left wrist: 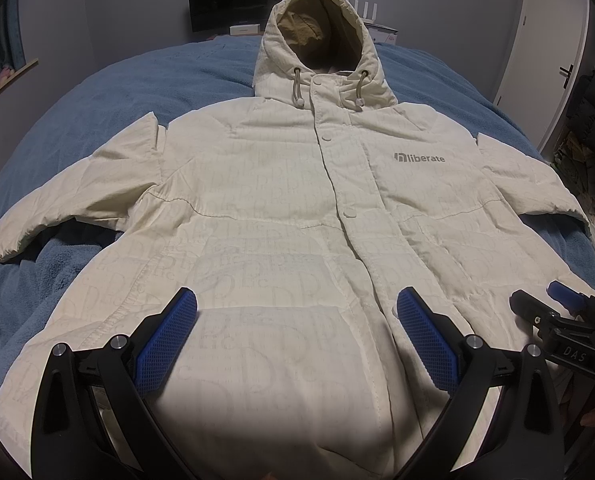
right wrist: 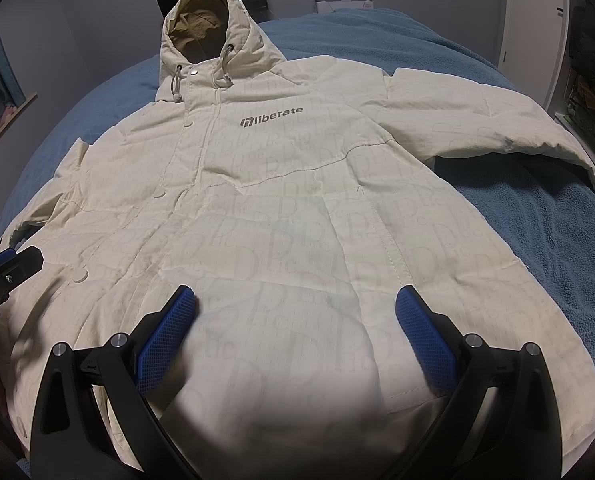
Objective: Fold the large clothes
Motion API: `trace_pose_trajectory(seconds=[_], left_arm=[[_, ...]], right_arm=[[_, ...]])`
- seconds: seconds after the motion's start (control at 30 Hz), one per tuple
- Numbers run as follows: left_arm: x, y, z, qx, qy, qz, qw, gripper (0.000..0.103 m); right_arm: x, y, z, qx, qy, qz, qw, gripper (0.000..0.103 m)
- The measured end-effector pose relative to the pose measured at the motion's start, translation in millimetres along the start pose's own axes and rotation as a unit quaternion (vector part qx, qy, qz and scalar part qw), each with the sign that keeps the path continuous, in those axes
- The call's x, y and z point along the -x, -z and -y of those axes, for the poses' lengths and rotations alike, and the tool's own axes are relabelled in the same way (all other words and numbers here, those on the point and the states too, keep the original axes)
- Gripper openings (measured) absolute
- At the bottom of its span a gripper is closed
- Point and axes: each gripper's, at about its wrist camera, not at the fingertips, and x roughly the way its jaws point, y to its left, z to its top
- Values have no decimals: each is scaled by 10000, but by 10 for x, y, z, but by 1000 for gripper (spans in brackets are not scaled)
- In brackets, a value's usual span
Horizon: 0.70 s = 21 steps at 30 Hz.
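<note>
Holding both grippers over the hem end of the jacket (left wrist: 281,208), we have the left gripper (left wrist: 296,312) spread wide with nothing between its blue pads (left wrist: 169,344), and the right gripper (right wrist: 295,312) spread the same way, also gripping nothing. Whether the tips touch the fabric we cannot tell. The jacket lies front up and snapped shut on the blue blanket (left wrist: 109,88), both sleeves out to the sides, the hood (left wrist: 317,28) at the far end. We judge the folding has not started: no sleeve is brought in, no part of the body is doubled, so every fold is left to do. The hem itself is cut off below our fingers, the cuff of the sleeve (right wrist: 497,120) on our right runs out of view, and the dim far wall behind the hood is hard to read.
</note>
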Motion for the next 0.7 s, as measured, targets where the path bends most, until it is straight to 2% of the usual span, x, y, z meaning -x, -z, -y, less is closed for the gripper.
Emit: trace_pose_trajectory(seconds=[0.7], left_arm=[[-28,16,47,10,14,-22,10000,97]], right_arm=[[-15,-10,16,-41,-34,-7,10000,97]])
